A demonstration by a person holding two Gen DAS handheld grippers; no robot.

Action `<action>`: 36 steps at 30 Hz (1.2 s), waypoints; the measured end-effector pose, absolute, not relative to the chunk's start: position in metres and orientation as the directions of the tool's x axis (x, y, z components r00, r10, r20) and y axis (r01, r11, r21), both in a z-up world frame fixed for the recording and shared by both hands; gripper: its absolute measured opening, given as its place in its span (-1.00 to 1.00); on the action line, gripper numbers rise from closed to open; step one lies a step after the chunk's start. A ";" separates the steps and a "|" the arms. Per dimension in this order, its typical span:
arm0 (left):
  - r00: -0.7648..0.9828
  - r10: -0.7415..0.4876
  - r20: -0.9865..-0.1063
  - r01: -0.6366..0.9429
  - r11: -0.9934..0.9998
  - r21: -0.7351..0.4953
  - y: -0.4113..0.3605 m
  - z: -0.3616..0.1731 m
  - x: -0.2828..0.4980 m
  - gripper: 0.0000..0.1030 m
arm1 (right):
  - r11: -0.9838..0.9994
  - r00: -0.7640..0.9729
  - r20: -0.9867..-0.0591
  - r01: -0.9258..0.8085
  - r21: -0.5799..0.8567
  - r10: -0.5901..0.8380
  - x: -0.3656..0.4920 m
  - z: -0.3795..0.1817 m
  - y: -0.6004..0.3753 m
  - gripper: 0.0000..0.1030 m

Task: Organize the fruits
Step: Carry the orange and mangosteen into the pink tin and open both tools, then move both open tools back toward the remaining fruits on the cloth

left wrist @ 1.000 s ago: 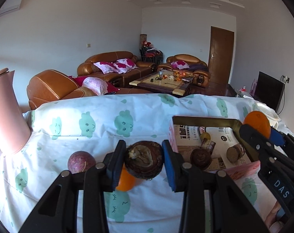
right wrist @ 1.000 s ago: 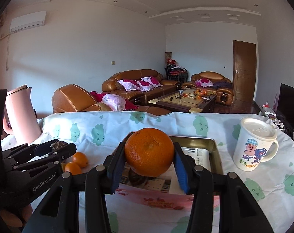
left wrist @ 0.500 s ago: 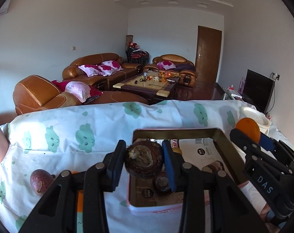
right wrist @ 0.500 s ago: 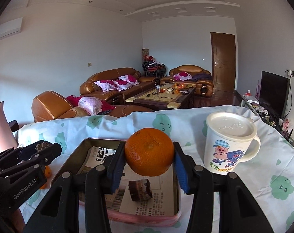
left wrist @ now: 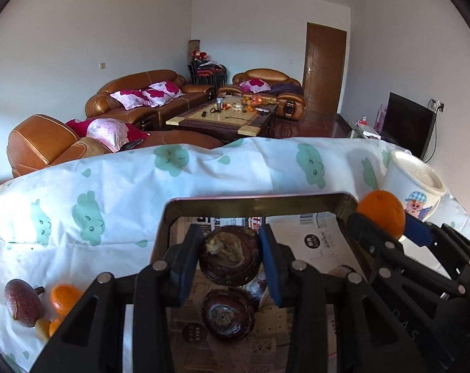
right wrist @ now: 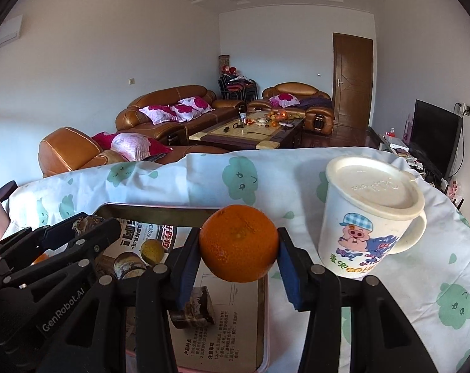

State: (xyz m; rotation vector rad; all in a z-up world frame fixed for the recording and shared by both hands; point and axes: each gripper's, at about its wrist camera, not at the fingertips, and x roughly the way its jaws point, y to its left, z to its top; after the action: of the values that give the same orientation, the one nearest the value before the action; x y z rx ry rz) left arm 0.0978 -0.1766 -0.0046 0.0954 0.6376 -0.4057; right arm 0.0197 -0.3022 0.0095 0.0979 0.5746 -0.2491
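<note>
My left gripper [left wrist: 230, 262] is shut on a dark brown round fruit [left wrist: 229, 256], held above the paper-lined tin tray [left wrist: 256, 201]. Another dark fruit [left wrist: 228, 316] lies in the tray just below it. My right gripper [right wrist: 238, 248] is shut on an orange [right wrist: 238, 242], hovering over the tray's right rim [right wrist: 263, 298]. In the left wrist view the right gripper [left wrist: 387, 227] and its orange [left wrist: 381, 217] show at the tray's right edge. In the right wrist view the left gripper [right wrist: 79, 233] sits over the tray's left side. A dark cut piece [right wrist: 193, 307] rests on the tray paper.
A lidded white cartoon mug [right wrist: 370, 220] stands right of the tray. Left of the tray lie a purple-brown fruit [left wrist: 22, 303] and small oranges [left wrist: 64, 298] on the cloud-print tablecloth [left wrist: 110, 192]. Sofas and a coffee table stand beyond the table's far edge.
Both grippers have moved right and slightly down with their fruits, so the tray now lies under them. The loose fruits and the pink jug slid off to the left of view.
</note>
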 end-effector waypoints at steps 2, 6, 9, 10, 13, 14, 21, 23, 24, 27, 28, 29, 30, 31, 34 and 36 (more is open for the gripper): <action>0.721 -0.328 -0.610 0.396 0.918 -0.025 -0.178 -0.009 0.100 -0.23 | 0.968 0.809 -0.556 0.251 0.028 -0.194 0.022 0.008 -0.304 -0.04; 0.708 -0.334 -0.623 0.396 0.917 -0.042 -0.176 -0.010 0.102 -0.23 | 0.972 0.803 -0.571 0.234 0.036 -0.172 0.027 0.006 -0.305 -0.04; 0.707 -0.332 -0.624 0.396 0.918 -0.040 -0.176 -0.011 0.101 -0.23 | 0.975 0.802 -0.576 0.217 0.040 -0.155 0.029 0.004 -0.303 -0.03; 0.710 -0.327 -0.624 0.392 0.919 -0.035 -0.176 -0.011 0.100 -0.24 | 0.977 0.801 -0.580 0.208 0.040 -0.147 0.029 0.004 -0.302 -0.03; 0.713 -0.322 -0.623 0.384 0.922 -0.038 -0.175 -0.010 0.100 -0.24 | 0.980 0.801 -0.584 0.194 0.045 -0.131 0.030 0.003 -0.301 -0.03; 0.712 -0.320 -0.625 0.382 0.924 -0.038 -0.175 -0.011 0.100 -0.23 | 0.981 0.801 -0.586 0.188 0.051 -0.123 0.029 0.003 -0.301 -0.03; 0.732 -0.312 -0.605 0.375 0.927 -0.024 -0.173 -0.006 0.094 -0.22 | 0.983 0.817 -0.566 0.173 0.065 -0.106 0.026 0.006 -0.301 -0.01; 0.732 -0.314 -0.604 0.374 0.927 -0.028 -0.171 -0.003 0.091 -0.10 | 0.982 0.829 -0.550 0.171 0.080 -0.099 0.023 0.008 -0.302 -0.01; 0.737 -0.311 -0.600 0.368 0.929 -0.029 -0.169 0.000 0.089 0.07 | 0.981 0.838 -0.537 0.174 0.088 -0.101 0.021 0.011 -0.304 -0.01; 0.767 -0.291 -0.572 0.335 0.942 -0.030 -0.161 0.009 0.081 0.76 | 0.971 0.866 -0.481 0.213 0.112 -0.135 0.011 0.020 -0.312 0.04; 0.772 -0.295 -0.563 0.333 0.942 -0.038 -0.158 0.011 0.079 0.96 | 0.965 0.876 -0.460 0.229 0.130 -0.146 0.008 0.024 -0.316 0.28; 0.784 -0.297 -0.546 0.327 0.944 -0.044 -0.155 0.014 0.075 1.00 | 0.958 0.884 -0.440 0.245 0.149 -0.158 0.004 0.026 -0.319 0.69; 0.793 -0.299 -0.530 0.325 0.945 -0.045 -0.153 0.016 0.071 1.00 | 0.951 0.892 -0.417 0.261 0.164 -0.173 0.000 0.027 -0.322 0.80; 0.801 -0.296 -0.521 0.325 0.945 -0.037 -0.152 0.018 0.068 1.00 | 0.948 0.896 -0.404 0.272 0.168 -0.185 -0.002 0.029 -0.324 0.83; 0.822 -0.268 -0.502 0.316 0.949 0.011 -0.152 0.021 0.058 1.00 | 0.944 0.893 -0.400 0.288 0.159 -0.205 -0.003 0.031 -0.325 0.83; 0.833 -0.253 -0.492 0.301 0.953 0.020 -0.148 0.021 0.054 1.00 | 0.945 0.891 -0.409 0.284 0.160 -0.198 -0.002 0.029 -0.325 0.83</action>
State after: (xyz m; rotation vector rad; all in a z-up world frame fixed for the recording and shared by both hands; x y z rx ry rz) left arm 0.0540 -0.1482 0.0207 0.0983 0.5074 -0.2943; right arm -0.0019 -0.3249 0.0293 0.2187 0.3998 -0.2524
